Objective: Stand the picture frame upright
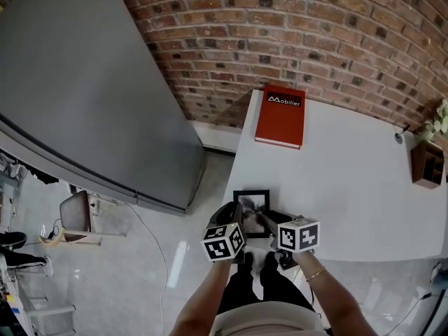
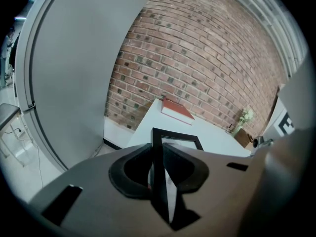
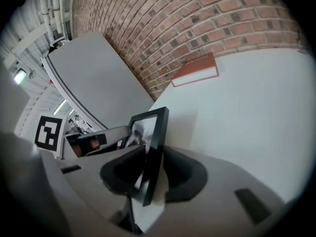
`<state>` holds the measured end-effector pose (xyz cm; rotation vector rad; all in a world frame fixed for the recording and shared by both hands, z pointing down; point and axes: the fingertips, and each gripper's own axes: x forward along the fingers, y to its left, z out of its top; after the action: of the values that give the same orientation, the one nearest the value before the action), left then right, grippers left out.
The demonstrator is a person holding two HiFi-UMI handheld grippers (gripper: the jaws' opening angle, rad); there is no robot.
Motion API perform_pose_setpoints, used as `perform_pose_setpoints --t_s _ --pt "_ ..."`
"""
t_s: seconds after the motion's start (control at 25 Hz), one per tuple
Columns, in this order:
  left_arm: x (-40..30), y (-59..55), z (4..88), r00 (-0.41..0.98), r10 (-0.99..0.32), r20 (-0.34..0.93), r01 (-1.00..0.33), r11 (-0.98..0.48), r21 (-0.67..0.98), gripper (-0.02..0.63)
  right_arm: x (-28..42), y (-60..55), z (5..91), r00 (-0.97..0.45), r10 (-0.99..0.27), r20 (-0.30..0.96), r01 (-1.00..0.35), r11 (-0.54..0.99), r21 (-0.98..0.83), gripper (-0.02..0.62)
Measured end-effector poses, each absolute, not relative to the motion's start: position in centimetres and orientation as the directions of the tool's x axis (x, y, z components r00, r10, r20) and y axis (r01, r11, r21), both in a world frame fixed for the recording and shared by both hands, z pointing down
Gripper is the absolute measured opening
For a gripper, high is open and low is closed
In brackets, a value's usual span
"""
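Observation:
A small black picture frame (image 1: 252, 203) with a photo sits at the near left corner of the white table (image 1: 350, 187). Both grippers grip it from the near side. In the left gripper view, the frame (image 2: 159, 147) runs edge-on between the jaws of my left gripper (image 2: 159, 171), which is shut on its side rail. In the right gripper view, the frame (image 3: 150, 142) is tilted up, its glass facing left, and my right gripper (image 3: 148, 177) is shut on its black edge. From the head view, the left gripper (image 1: 234, 214) and right gripper (image 1: 269, 221) meet at the frame's lower edge.
A red book (image 1: 280, 115) lies flat at the table's far left by the brick wall (image 1: 294, 40). A wooden box (image 1: 427, 163) with a plant stands at the right edge. A large grey panel (image 1: 77, 82) leans left of the table. A chair (image 1: 75, 215) stands on the floor.

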<state>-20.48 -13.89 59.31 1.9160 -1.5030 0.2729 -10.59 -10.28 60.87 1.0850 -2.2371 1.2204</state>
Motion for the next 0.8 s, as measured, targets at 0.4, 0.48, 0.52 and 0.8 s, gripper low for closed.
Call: perform_pose_setpoints --t_s 0.4,0.48,0.52,0.8 --pt "-20.8 -14.3 57.5 0.345 -0.787 0.512 -0.909 -0.143 0.391 0.061 -10.8 -10.6 59.0 -0.628 -0.503 0.593 -0.776 0.356 -0.520 0.098" --pt "-20.9 -14.5 56.6 0.352 -0.791 0.501 -0.909 -0.162 0.384 0.061 -10.9 -10.6 58.2 -0.621 -0.528 0.579 -0.781 0.362 -0.509 0.098" --pt "-20.9 -14.7 56.2 0.357 -0.792 0.495 -0.909 -0.173 0.379 0.061 -10.9 -10.7 57.7 -0.616 -0.543 0.571 -0.785 0.363 -0.502 0.098" --pt "-19.0 -16.5 52.8 0.429 -0.795 0.429 -0.892 -0.298 0.340 0.061 -9.5 -11.7 54.5 -0.547 -0.670 0.503 -0.831 0.361 -0.423 0.098"
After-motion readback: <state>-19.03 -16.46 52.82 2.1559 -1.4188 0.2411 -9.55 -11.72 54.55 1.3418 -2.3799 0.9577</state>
